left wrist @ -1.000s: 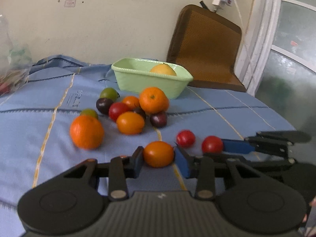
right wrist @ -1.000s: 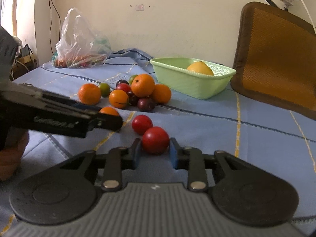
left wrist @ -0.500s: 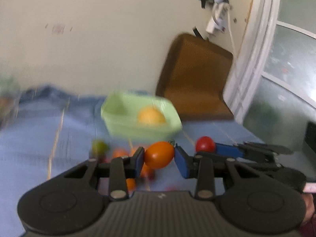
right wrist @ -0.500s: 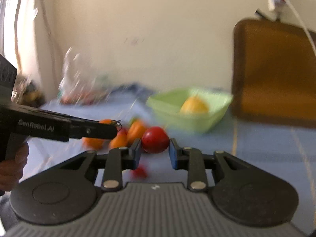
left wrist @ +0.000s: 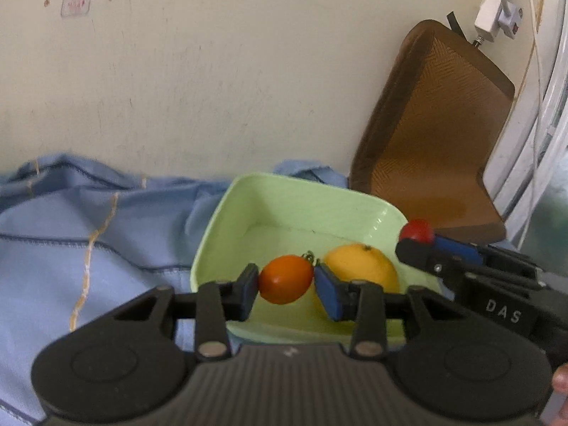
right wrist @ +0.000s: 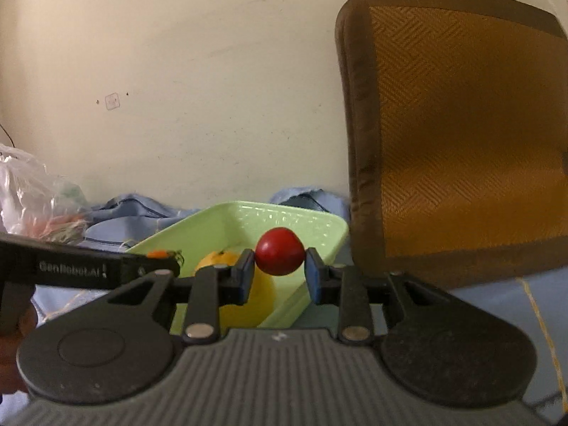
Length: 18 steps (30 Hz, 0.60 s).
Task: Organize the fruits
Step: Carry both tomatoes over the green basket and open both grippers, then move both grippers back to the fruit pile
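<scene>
Above the pale green rectangular plastic basin (left wrist: 227, 227), my left gripper (left wrist: 286, 284) has a small orange oval tomato (left wrist: 286, 278) between its jaws, which are opening; a sliver of gap shows at the right pad. My right gripper (right wrist: 278, 271), over the basin's right side, has a round red tomato (right wrist: 279, 250) between opening jaws, daylight on both sides. One large yellow-orange citrus fruit (left wrist: 365, 266) lies inside the basin, which rests on blue cloth (left wrist: 71, 234) beside a brown woven cushion (right wrist: 461, 124).
</scene>
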Tool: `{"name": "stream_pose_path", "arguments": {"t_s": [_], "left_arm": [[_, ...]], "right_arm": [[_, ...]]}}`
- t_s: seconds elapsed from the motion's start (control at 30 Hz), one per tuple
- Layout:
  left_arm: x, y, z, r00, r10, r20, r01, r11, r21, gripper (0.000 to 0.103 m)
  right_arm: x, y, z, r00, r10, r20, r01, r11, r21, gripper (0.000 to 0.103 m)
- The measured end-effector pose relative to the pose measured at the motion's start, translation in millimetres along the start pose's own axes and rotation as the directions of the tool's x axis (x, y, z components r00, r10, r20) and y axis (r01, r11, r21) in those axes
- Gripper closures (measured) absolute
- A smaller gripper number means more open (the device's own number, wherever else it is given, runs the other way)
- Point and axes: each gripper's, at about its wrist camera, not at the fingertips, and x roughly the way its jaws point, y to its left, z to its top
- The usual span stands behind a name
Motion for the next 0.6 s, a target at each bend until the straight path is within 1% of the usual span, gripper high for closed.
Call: {"name": "stream_pose_path", "arguments": {"t_s": [0.03,0.07,0.1,0.17,0.2,0.23,0.27,0.33,0.37,0.4,0.47,0.5,0.57,0.6], "left_arm": [[-0.2,-1.0,-0.2,1.0,0.009,0.001,-0.009,1.0,0.006,0.053],[-2.8,-0.6,-0.7,1.0,0.016,0.008,-0.016,1.0,0.007,0.053],[-6.4,-1.0,-0.9,1.0,0.021,0.022,-0.021,1.0,0.007,0.053],[-20.8,1.1,-0.8,0.996,0.038,0.082,-0.037,0.999,-0.005,0.053],[-26.8,4.3,0.7,0.991,0.063,0.115,-0.061,0.998,-0.017,0.053],[-29.5,9.0,3.4,0.987,0.093,0.131,-0.09,0.995,-0.034,0.054],[-28.1,14.6,6.9,0.985,0.122,0.123,-0.116,0.992,-0.052,0.056],[-19.5,23.4,10.7,0.986,0.15,0.075,-0.145,0.987,-0.071,0.064],[-14.2,26.9,9.8,0.988,0.149,0.047,-0.146,0.986,-0.076,0.073],[-9.8,28.5,9.0,0.989,0.146,0.023,-0.144,0.986,-0.079,0.079],[-3.1,29.5,5.6,0.99,0.14,-0.014,-0.141,0.986,-0.088,0.083],[-4.5,28.0,3.2,0.99,0.138,-0.002,-0.138,0.986,-0.091,0.086],[-4.4,23.3,2.9,0.991,0.137,0.002,-0.137,0.988,-0.069,0.091],[-3.0,21.1,4.0,0.988,0.151,0.0,-0.151,0.987,-0.055,0.091]], "right_arm": [[3.2,-1.3,0.9,1.0,0.01,-0.008,-0.01,1.0,0.001,0.06],[4.5,-1.5,1.5,1.0,0.013,-0.003,-0.013,1.0,0.004,0.054],[2.3,-2.2,1.8,1.0,0.0,0.007,0.0,1.0,0.006,0.051],[-8.1,-3.6,0.3,0.999,-0.011,0.03,0.01,1.0,0.021,0.051],[-11.5,-7.1,-0.1,0.999,-0.004,0.037,0.003,0.999,0.038,0.051],[-18.2,-9.5,-2.5,0.999,0.003,0.036,-0.005,0.998,0.059,0.051],[-22.9,-11.8,-4.7,1.0,0.012,0.029,-0.015,0.997,0.078,0.051],[-35.9,-10.9,-13.1,0.999,0.049,0.015,-0.051,0.995,0.091,0.051],[-44.8,-7.7,-19.3,0.998,0.066,0.011,-0.067,0.995,0.074,0.051],[-51.6,-4.3,-24.8,0.997,0.076,0.006,-0.076,0.996,0.053,0.051],[-58.2,3.4,-33.9,0.996,0.087,-0.015,-0.087,0.996,0.012,0.051],[-57.7,6.2,-36.9,0.996,0.088,-0.032,-0.088,0.996,0.001,0.052],[-49.7,10.2,-41.5,0.993,0.086,-0.079,-0.088,0.996,-0.014,0.052],[-44.9,11.1,-42.6,0.993,0.074,-0.092,-0.077,0.997,-0.019,0.054]]}}
